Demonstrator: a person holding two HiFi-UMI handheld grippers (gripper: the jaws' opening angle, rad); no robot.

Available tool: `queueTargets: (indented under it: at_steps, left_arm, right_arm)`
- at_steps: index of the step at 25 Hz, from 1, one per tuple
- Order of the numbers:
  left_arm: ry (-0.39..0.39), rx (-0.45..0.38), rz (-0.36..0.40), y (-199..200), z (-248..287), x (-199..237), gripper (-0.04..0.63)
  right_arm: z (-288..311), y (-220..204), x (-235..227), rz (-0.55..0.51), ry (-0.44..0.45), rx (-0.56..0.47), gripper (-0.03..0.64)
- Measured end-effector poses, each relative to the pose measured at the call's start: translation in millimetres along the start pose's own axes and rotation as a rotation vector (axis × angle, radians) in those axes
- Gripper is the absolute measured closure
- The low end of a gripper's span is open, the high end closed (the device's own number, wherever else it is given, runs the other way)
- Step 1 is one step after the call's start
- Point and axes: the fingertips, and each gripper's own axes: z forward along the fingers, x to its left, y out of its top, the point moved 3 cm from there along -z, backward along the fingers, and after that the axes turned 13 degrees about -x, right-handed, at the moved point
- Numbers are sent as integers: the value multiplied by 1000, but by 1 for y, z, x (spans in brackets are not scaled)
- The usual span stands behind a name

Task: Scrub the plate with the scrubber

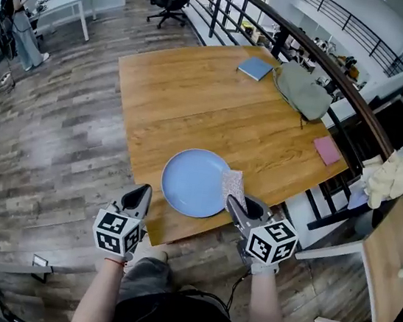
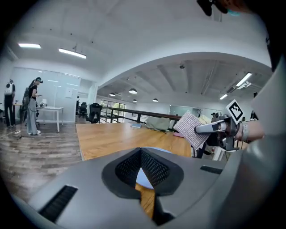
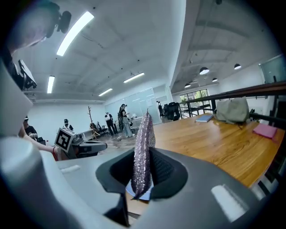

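Note:
A round light-blue plate [image 1: 193, 183] lies flat on the wooden table [image 1: 196, 96], close to its front edge. My right gripper [image 1: 233, 202] is shut on a thin grey glittery scrubber pad [image 1: 234, 184], which hangs over the plate's right rim. In the right gripper view the scrubber [image 3: 144, 147] stands on edge between the jaws, with a sliver of the plate [image 3: 132, 189] below it. My left gripper [image 1: 143, 191] is shut and empty, just off the table's front edge, left of the plate. From the left gripper view, the scrubber [image 2: 191, 129] shows raised at the right.
At the table's far side lie a blue notebook [image 1: 255, 68] and a grey-green bag [image 1: 303, 91]; a pink pad [image 1: 327, 150] sits by the right edge. A dark railing [image 1: 327, 62] runs behind. A second wooden table [image 1: 393, 250] with a cloth [image 1: 388, 179] stands right. A person [image 1: 17, 15] stands far left.

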Motion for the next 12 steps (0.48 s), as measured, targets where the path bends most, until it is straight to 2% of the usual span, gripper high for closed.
queueTargets:
  at_steps: [6,9,12]
  left_arm:
    - [142,-132,-73,19,-38,-30,598]
    - [190,-184,-58,36,-54,-42,598]
    - [204,-231,-42,56,-63,-50,598]
  right_arm:
    - [-50,29,6,-42,11,-80,538]
    - [-64,48,17,-69,41,-140,539]
    - [-79,66,27,-115,45,-179,538]
